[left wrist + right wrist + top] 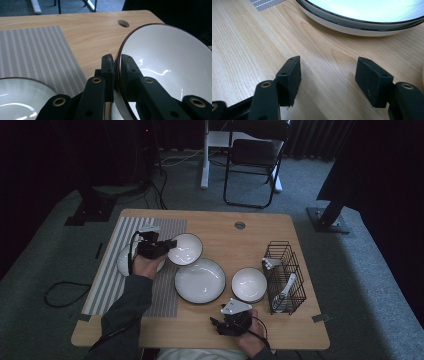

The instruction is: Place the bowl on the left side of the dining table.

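My left gripper [169,246] is shut on the rim of a white bowl with a dark edge [186,249], holding it tilted above the table, just past the striped mat [172,227]. In the left gripper view the two black jaws pinch the bowl's rim [119,57] between them [116,65], and its glossy inside [170,60] faces the camera. My right gripper [220,322] rests low over the table's front edge, open, with bare wood between its pads [291,75]. A large white plate [367,15] lies just beyond them.
A big plate [200,280] sits mid-table with a smaller bowl [248,284] to its right. Another white dish [122,262] lies on the mat under my left hand. A black wire basket [296,270] holding white utensils stands at the right. A chair [252,155] stands beyond the table.
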Tool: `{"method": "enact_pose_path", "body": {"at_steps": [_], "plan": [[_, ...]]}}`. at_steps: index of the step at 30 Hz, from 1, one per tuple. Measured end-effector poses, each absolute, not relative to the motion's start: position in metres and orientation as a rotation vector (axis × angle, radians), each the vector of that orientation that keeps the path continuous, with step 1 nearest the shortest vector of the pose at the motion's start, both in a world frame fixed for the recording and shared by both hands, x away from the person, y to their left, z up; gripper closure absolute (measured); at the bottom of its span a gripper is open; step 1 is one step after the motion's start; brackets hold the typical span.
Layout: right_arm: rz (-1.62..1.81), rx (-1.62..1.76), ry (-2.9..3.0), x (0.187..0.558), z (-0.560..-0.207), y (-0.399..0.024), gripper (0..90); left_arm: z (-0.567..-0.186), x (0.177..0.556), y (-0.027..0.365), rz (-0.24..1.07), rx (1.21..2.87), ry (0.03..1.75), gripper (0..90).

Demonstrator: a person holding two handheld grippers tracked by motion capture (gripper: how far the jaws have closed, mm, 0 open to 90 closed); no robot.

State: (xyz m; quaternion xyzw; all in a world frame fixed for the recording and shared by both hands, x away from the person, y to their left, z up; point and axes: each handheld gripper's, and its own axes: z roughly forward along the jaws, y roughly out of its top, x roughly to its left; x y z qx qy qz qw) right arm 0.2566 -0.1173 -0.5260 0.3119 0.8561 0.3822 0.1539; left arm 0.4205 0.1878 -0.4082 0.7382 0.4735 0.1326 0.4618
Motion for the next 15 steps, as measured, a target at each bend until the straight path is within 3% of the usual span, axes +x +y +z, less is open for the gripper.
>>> {"method": "enact_pose_path", "body": {"at_steps": [15], "plan": [[1.096,0.895,2.454,0.257,-0.526,-0.117,36.9,-0.416,0.422,0.225,0.388,1.77,1.26,82.6]]}}
